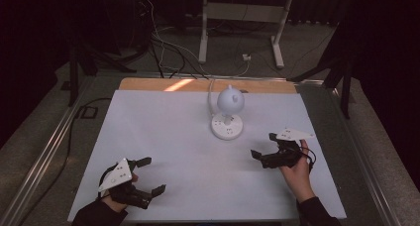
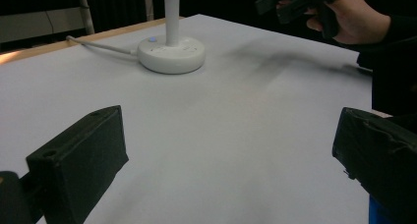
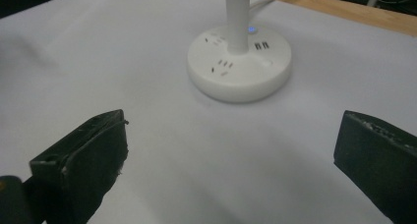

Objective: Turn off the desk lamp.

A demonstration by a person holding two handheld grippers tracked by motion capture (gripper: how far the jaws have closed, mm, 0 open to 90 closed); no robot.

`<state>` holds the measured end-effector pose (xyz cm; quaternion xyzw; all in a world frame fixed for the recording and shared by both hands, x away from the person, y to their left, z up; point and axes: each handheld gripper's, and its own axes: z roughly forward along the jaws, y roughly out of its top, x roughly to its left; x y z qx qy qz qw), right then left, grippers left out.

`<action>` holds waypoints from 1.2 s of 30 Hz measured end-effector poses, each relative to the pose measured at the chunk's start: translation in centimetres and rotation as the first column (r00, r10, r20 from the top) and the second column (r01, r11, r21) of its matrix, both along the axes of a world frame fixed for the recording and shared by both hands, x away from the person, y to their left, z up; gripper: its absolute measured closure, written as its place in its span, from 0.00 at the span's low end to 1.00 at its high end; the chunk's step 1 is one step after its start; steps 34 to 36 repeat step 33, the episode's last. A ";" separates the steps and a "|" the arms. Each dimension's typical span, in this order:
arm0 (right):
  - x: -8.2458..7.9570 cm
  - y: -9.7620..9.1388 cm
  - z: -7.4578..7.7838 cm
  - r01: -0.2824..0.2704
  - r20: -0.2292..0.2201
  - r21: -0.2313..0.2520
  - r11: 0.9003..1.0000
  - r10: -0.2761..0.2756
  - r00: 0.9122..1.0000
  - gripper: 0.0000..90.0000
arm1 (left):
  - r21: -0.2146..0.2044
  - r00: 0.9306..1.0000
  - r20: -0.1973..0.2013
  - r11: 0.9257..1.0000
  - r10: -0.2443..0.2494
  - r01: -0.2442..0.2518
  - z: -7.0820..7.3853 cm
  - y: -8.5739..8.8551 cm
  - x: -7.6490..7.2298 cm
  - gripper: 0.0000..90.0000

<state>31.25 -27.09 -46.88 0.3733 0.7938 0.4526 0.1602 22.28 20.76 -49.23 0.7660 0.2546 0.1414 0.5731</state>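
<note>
Altogether one lamp (image 1: 228,116), two grippers: left (image 1: 146,175), right (image 1: 262,145), jaws apart

Lamp (image 1: 228,109) all white: round head, stem, disc base with dark socket slots and a small blue light (image 3: 252,29); white cord (image 2: 101,45) off the base. Table sheet (image 1: 198,156) plain pale grey-white, no pattern, tan wood strip (image 1: 148,84) along its 12 o'clock edge. Both grippers, left (image 1: 148,176) and right (image 1: 263,145), black-jawed with light grey plates; sleeve (image 1: 317,213) black.
</note>
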 end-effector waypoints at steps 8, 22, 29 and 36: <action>-2.4 -1.1 -1.2 -0.011 0.000 -0.014 1.000 0.011 1.000 0.00 | 0.002 1.000 0.002 1.000 -0.001 0.001 0.0 0.0 -0.1 0.01; -5.3 -3.7 -2.4 0.024 -0.024 -0.030 0.999 -0.025 0.999 0.00 | 0.001 1.000 0.001 1.000 -0.002 0.002 0.0 0.0 -0.1 0.01; -5.9 -4.4 -2.8 0.037 -0.027 -0.036 0.999 -0.038 0.999 0.00 | -0.001 1.000 -0.001 1.000 -0.003 0.003 0.0 -0.1 0.0 0.01; -5.7 -4.3 -3.0 0.029 -0.031 -0.038 0.999 -0.030 0.999 0.00 | 0.000 1.000 0.000 1.000 -0.003 0.003 0.0 -0.1 0.0 0.01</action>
